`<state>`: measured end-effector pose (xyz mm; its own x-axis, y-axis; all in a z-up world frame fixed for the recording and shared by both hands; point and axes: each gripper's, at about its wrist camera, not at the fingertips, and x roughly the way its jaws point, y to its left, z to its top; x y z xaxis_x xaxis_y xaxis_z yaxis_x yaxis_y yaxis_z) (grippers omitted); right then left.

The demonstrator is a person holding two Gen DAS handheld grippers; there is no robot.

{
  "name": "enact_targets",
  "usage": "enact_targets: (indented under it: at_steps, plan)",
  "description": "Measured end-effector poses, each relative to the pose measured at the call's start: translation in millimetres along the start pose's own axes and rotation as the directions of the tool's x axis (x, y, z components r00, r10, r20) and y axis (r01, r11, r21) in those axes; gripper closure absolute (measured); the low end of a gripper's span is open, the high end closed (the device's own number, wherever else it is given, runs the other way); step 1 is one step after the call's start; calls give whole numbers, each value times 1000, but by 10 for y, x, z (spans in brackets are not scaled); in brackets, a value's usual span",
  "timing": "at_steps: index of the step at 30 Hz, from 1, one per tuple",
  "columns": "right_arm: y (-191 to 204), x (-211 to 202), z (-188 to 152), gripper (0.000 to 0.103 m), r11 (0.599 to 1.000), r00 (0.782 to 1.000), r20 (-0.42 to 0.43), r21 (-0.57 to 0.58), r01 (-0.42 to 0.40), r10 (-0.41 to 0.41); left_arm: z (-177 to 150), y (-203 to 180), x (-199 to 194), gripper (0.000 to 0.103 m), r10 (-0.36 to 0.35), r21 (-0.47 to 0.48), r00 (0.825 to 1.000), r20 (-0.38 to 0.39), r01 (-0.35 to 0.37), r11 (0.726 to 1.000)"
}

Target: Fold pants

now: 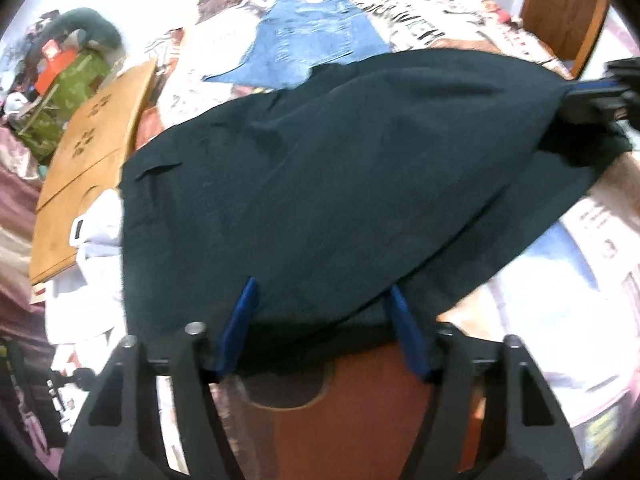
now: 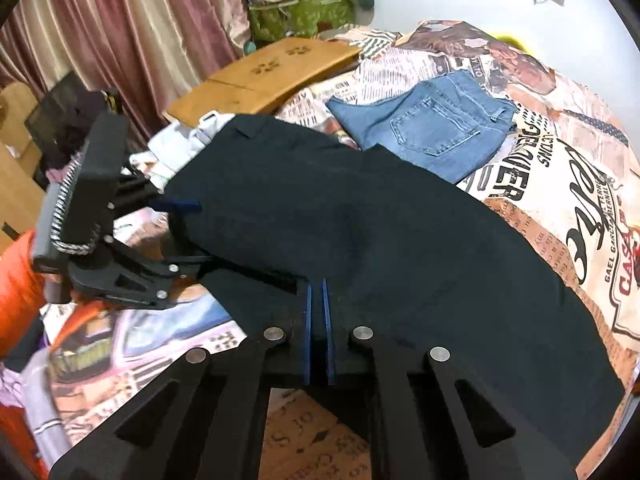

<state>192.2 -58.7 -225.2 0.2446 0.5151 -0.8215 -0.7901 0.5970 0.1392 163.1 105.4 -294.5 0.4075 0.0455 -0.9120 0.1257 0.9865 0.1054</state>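
While the dark pants (image 2: pixel 360 216) lie spread across the bed (image 2: pixel 560 184), a soft matte cloth with shallow creases and one small flap pocket near the far edge, both claws meet the near hem. The right claw (image 2: pixel 317 284) has its two flat blue fingers (image 2: pixel 326 320) pressed almost together, pinching a thin fold of the dark cloth. The left claw (image 1: pixel 322 292) stands half spread, its blue fingers (image 1: pixel 244 308) straddling the bunched edge of the pants; whether the pads press the cloth cannot be told, for the fabric hides the tips.

The bedcover is a glossy print of newspaper lettering and pictures in cream, brown and red. A folded pair of blue jeans (image 2: pixel 432 124), coarse denim with a stitched back pocket, rests just beyond the pants, touching their far edge. A curved wooden board (image 2: pixel 264 76) with paw-print cutouts lies at the bed's side, near white crumpled cloth (image 2: pixel 176 144). Ribbed satin curtains (image 2: pixel 120 24) hang behind, beside a green patterned bag (image 2: pixel 300 16).
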Motion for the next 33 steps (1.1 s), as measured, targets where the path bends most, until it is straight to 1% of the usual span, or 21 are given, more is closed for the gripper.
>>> enact_targets:
  at_steps: [1,2,3,6,7,10,12,15,17,20,21,22,23,24,25,27,28,29,30,31,33]
  plan:
    - [12,-22,-1,99,1000,1000,3,-1,-1,1,-14,24,38,65,43,1,999,-13,-43,999]
    - [29,-35,1,99,1000,1000,5,-7,-1,1,-23,42,52,71,56,-4,998,-14,-56,998]
    - [42,-48,-2,99,1000,1000,8,-11,-3,3,-33,68,40,74,66,-20,998,-3,-66,998]
    - [64,-43,-25,99,1000,1000,-4,-22,-8,7,-57,106,-79,86,86,-35,995,48,-84,996]
    - [71,-41,-39,99,1000,1000,-7,-18,-12,12,-65,120,-135,86,90,-37,994,64,-88,995]
    - [42,-79,-64,99,1000,1000,-8,-9,-24,24,-121,165,-212,86,52,-24,996,66,-51,998]
    - [40,-86,-81,99,999,999,-15,-13,-34,34,-156,163,-194,86,43,-15,998,51,-43,999]
    - [65,-6,-129,97,999,998,-50,-14,-33,32,-202,131,-89,85,20,-17,1000,7,-20,1000]
    - [57,70,-164,93,999,996,-82,8,-36,37,-247,114,-67,82,19,-19,1000,-1,-19,1000]
    - [17,29,-160,88,997,995,-77,56,-52,56,-283,152,-129,74,2,-38,1000,-1,-2,999]
    - [-2,-4,-157,85,996,995,-72,68,-61,66,-291,194,-182,68,-14,-50,1000,1,14,999]
    - [-23,-64,-152,83,995,996,-62,78,-65,70,-295,222,-225,56,-21,-58,1000,5,21,998]
    - [-18,-104,-153,78,995,996,-54,79,-62,66,-300,267,-293,51,-20,-68,1000,18,22,997]
    - [-25,-162,-156,72,995,997,-42,78,-54,57,-304,293,-347,43,-13,-73,999,31,16,997]
    - [-47,-242,-159,69,996,999,-22,79,-42,44,-305,344,-429,39,3,-81,998,56,2,997]
    - [-76,-352,-174,52,996,1000,12,82,-19,19,-287,449,-553,35,18,-111,995,93,-7,994]
    - [-99,-412,-185,48,996,1000,30,85,-2,0,-263,530,-604,30,19,-141,994,111,-3,990]
    - [-121,-461,-197,41,996,999,44,87,13,-16,-231,616,-630,28,21,-176,992,124,1,984]
    - [-142,-494,-197,38,995,998,55,92,27,-32,-199,681,-631,25,27,-207,991,128,0,978]
    - [-176,-520,-206,38,994,997,65,102,40,-46,-175,733,-606,25,34,-232,992,124,-5,973]
    - [-248,-517,-214,38,989,996,66,135,58,-67,-99,835,-494,25,43,-278,995,93,-16,960]
